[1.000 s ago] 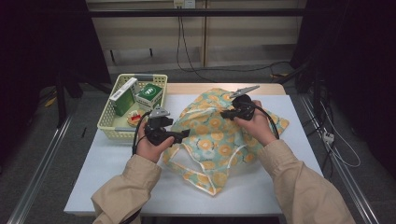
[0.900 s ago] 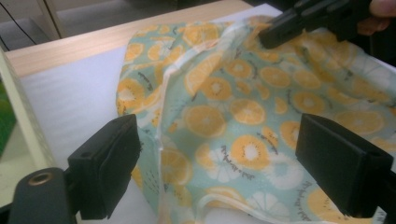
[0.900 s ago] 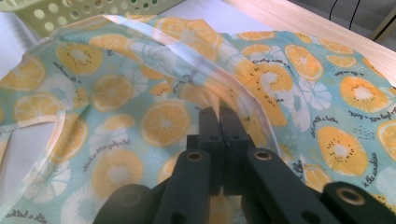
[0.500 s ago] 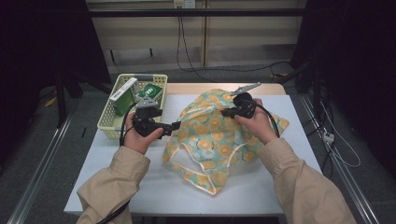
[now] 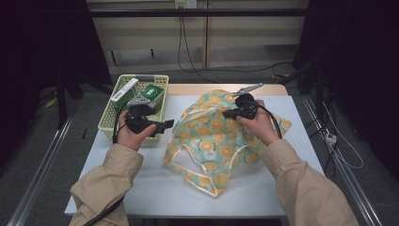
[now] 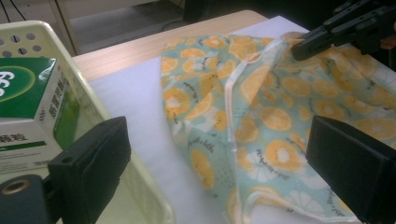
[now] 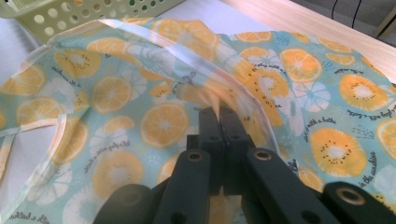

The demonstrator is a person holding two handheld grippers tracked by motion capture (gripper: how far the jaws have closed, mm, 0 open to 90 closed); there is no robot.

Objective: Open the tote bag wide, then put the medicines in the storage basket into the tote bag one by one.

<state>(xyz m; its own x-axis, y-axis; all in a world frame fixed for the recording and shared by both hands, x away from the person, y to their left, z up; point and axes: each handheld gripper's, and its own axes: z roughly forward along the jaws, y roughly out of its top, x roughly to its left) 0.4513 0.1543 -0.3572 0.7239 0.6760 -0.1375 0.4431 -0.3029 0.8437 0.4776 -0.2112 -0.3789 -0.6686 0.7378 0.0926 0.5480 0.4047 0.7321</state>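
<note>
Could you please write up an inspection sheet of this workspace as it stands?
Surface: white table with a wooden strip along its far edge.
Job's things: orange-print cloth bag lying crumpled at mid-table, its rim lifted at the far side.
Clutter: yellow basket at the table's left, holding a green box and other packs.
Grippers: left gripper has just been opening; its jaws stand apart with nothing between them, beside the basket. Right gripper is shut on the bag's rim.
Cables: one trails from each gripper; more run over the floor behind the table.
Surroundings: grey floor, dark curtains at both sides, metal rails.
</note>
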